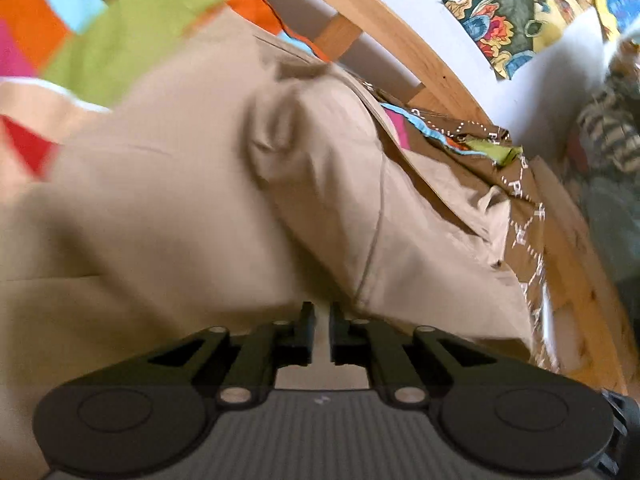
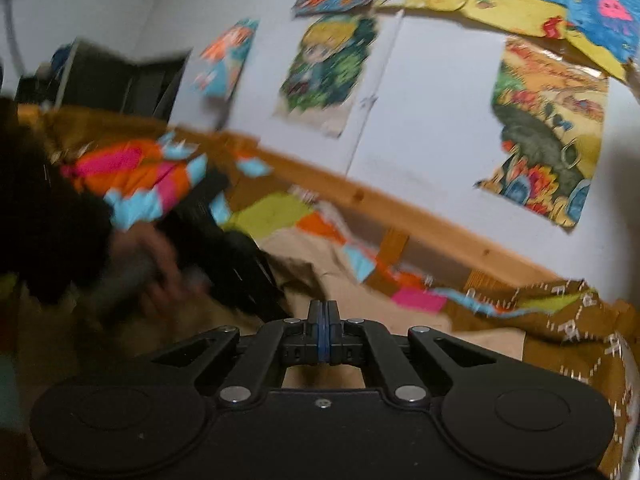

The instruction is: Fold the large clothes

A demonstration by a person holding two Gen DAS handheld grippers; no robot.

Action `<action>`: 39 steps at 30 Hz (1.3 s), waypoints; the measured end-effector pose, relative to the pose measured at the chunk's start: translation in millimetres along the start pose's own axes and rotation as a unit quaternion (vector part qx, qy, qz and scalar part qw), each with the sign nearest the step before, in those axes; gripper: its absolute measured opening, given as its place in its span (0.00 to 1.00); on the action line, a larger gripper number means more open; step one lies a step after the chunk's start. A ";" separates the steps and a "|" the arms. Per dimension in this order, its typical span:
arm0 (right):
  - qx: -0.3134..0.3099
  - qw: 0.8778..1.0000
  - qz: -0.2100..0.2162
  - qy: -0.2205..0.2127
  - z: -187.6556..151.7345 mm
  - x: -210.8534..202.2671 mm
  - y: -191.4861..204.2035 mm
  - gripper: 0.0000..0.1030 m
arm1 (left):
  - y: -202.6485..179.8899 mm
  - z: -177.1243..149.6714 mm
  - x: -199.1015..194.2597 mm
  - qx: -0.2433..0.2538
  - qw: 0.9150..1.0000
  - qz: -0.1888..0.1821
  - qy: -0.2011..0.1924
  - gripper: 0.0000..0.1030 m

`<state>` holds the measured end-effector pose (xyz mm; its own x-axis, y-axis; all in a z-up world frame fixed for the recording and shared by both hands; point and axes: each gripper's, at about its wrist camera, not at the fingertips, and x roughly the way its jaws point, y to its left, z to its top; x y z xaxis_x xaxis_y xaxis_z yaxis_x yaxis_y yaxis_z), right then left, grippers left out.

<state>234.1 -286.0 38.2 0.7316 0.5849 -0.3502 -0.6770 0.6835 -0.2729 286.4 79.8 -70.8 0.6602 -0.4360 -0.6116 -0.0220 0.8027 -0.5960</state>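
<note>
A bed with a wooden rail (image 1: 404,46) stands against a white wall hung with colourful posters (image 2: 552,140), its patchwork bedspread (image 1: 132,36) bright with colour. No containers show. A large beige garment (image 1: 192,208) lies spread on it, directly ahead of and beneath the left gripper (image 1: 322,330), its long axis running from the gripper's near left to far right. That gripper's jaws stand narrowly apart over the cloth, gripping nothing. The right gripper (image 2: 322,330) is pressed fully together, empty, with the beige cloth below and just ahead.

a white wall (image 2: 432,128) carries several colourful drawings (image 2: 548,140), some torn at the edges. a pale wooden bed frame (image 2: 404,204) runs along it, over a bright patchwork bedspread (image 1: 132,28).
</note>
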 end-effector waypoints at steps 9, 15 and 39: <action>0.138 0.988 -0.008 0.068 -46.9 -22.0 4.0 0.31 | 19.0 54.4 -32.1 -0.010 0.996 0.068 -0.062 0.29; 0.363 0.925 -0.089 0.072 -69.5 -12.7 -78.1 0.42 | 17.1 97.9 13.2 -0.037 0.994 0.081 -0.059 0.29; 0.240 0.948 -0.166 0.128 -62.8 102.3 -145.4 0.00 | 10.8 75.0 22.2 -0.018 0.991 0.086 -0.102 0.00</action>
<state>402.3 -353.0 -14.2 0.8138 0.2195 -0.5381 -0.2539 0.9672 0.0106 357.1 109.3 -51.8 0.7818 -0.1992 -0.5908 -0.1729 0.8411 -0.5125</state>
